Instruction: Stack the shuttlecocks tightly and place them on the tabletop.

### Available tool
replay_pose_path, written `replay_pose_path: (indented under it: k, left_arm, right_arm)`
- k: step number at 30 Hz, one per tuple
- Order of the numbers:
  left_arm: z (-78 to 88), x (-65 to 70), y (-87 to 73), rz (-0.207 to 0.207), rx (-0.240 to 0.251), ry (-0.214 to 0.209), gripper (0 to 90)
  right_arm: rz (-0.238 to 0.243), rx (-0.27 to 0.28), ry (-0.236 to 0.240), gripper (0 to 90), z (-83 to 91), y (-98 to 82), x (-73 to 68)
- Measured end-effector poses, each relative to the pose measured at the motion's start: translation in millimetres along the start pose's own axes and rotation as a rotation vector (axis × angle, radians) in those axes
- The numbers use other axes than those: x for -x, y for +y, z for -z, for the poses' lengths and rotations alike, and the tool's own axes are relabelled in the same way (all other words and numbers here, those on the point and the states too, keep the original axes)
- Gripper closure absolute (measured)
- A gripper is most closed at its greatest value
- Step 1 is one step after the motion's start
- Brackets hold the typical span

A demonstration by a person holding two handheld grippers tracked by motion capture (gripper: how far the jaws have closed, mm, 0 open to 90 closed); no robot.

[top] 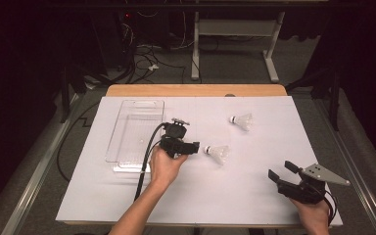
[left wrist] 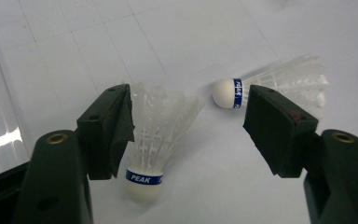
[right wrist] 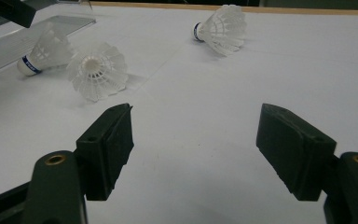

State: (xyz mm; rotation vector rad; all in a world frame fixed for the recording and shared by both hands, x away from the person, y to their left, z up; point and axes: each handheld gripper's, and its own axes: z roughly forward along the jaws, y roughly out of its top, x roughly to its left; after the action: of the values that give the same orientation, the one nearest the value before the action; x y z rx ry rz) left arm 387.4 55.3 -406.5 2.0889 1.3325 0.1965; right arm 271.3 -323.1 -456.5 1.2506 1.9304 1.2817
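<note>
Black foam-padded jaws of the left gripper (left wrist: pixel 189 126) stand wide apart around a white feathered shuttlecock with a blue band marked PEAK (left wrist: pixel 154 140), which lies between them with its cork end toward the camera and its feathers brushing the jaw on the left of that view; it is not clamped. From above, that shuttlecock (top: pixel 217 152) lies on its side near the middle of the sheet, just off the gripper's tips. A second white feathered shuttlecock (top: pixel 241 120) lies farther back, well apart from the first. A clear plastic rectangular tray (top: pixel 127 142) sits just beside the left hand (top: pixel 164 165). The right gripper (top: pixel 283 171), jaws spread and holding nothing, hovers near the front right corner. Everything rests on a white paper sheet (top: pixel 254 196) covering a light wooden table (top: pixel 196 90). Beyond it, the room is dark, with grey carpeted floor (top: pixel 235 63), tangled black cables (top: pixel 142 61) and a white metal desk frame (top: pixel 235 29).
</note>
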Motion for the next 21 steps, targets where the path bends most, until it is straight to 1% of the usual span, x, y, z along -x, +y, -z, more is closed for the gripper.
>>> replay_pose_path:
  k: [3,6,11,12,13,14,16,18,19,21]
  left_arm:
    - [-5.0,-5.5,2.0,0.016,-0.014,0.012,33.1]
    - [-8.4,-9.5,3.7,0.031,-0.024,0.016,33.0]
    - [-8.0,-9.3,6.2,0.036,-0.014,0.009,33.1]
    - [-8.2,-8.9,7.4,0.031,-0.026,0.012,33.1]
    - [-8.5,-7.4,9.1,0.020,-0.032,0.028,33.0]
    - [-7.8,-6.3,11.3,0.016,-0.030,0.030,33.0]
    - [-6.6,-4.8,15.2,0.033,-0.015,0.012,33.3]
    - [-9.1,-2.2,19.0,0.021,-0.034,0.039,33.6]
    - [-10.9,-1.8,20.5,0.018,-0.047,0.045,33.6]
    - [-14.3,-2.6,22.8,0.028,-0.056,0.053,33.6]
  right_arm:
    - [0.001,0.002,0.002,27.5,0.1,0.1,0.3]
    - [0.001,-0.003,0.003,27.5,-0.8,0.0,0.6]
    - [0.001,-0.005,0.002,27.5,-1.1,0.1,0.3]
    - [0.001,-0.004,0.003,27.5,-1.0,0.0,0.3]
    - [0.002,-0.004,0.003,27.5,-0.9,0.1,0.2]
    - [0.002,-0.004,0.004,27.5,-0.9,0.0,0.1]
    - [0.002,-0.004,0.004,27.5,-1.0,0.0,0.2]
    - [0.000,-0.005,0.003,27.5,-1.0,0.0,0.4]
    - [0.000,-0.005,0.004,27.5,-0.9,0.0,0.5]
    - [0.001,-0.003,0.004,27.5,-0.7,-0.1,0.6]
